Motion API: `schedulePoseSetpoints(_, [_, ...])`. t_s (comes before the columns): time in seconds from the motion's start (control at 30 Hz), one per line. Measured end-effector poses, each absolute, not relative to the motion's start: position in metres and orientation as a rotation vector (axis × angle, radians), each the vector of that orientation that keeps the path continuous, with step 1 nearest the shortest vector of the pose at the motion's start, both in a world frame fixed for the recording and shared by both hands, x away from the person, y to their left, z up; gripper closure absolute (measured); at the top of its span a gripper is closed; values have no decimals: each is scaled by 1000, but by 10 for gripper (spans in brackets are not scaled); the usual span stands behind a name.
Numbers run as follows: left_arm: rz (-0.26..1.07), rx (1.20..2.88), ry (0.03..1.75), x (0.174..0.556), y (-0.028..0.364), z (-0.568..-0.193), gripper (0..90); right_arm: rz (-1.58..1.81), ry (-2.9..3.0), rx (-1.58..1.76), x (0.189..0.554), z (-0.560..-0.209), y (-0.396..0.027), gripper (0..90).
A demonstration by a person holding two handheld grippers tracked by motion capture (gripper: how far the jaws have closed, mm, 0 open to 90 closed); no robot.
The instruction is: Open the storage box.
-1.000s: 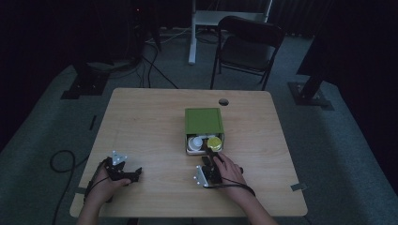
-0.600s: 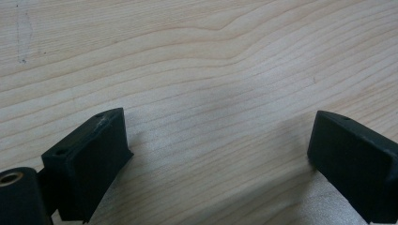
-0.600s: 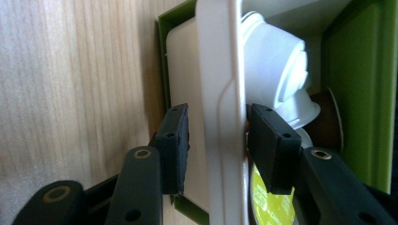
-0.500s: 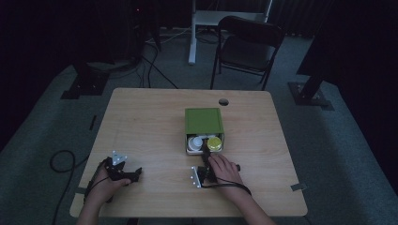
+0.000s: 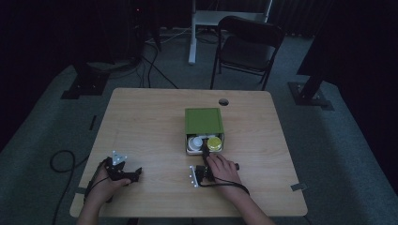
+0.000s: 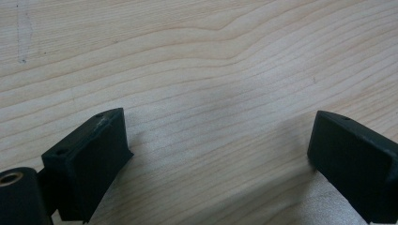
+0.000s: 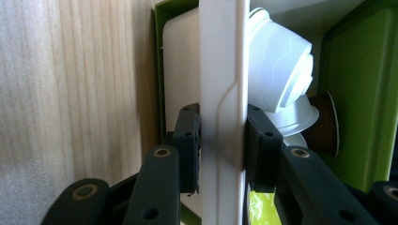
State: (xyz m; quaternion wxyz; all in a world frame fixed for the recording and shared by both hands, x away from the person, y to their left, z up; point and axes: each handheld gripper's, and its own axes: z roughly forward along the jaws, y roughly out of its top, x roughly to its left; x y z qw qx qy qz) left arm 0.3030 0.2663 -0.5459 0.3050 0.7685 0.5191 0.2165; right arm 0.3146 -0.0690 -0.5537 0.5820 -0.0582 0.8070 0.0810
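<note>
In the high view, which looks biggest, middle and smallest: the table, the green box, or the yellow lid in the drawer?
1. The table, by far the biggest.
2. The green box, sitting on it.
3. The yellow lid, smallest, in the white drawer that the right gripper has just closed on.

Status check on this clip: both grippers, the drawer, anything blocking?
Right gripper jaws just closed, clamped on white drawer front. Left gripper open, idle over bare table. Drawer partly out of green box, white and yellow pods inside. Nothing blocking.

Drawer front (image 7: pixel 223 93) – smooth white plastic; table (image 6: pixel 197 61) – matt wood.
</note>
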Motion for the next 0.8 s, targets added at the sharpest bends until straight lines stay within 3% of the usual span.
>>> schedulePoseSetpoints(0.8, [573, 2035, 1375, 303, 266, -546, 58, 185, 1902, -135, 307, -550, -68, 716])
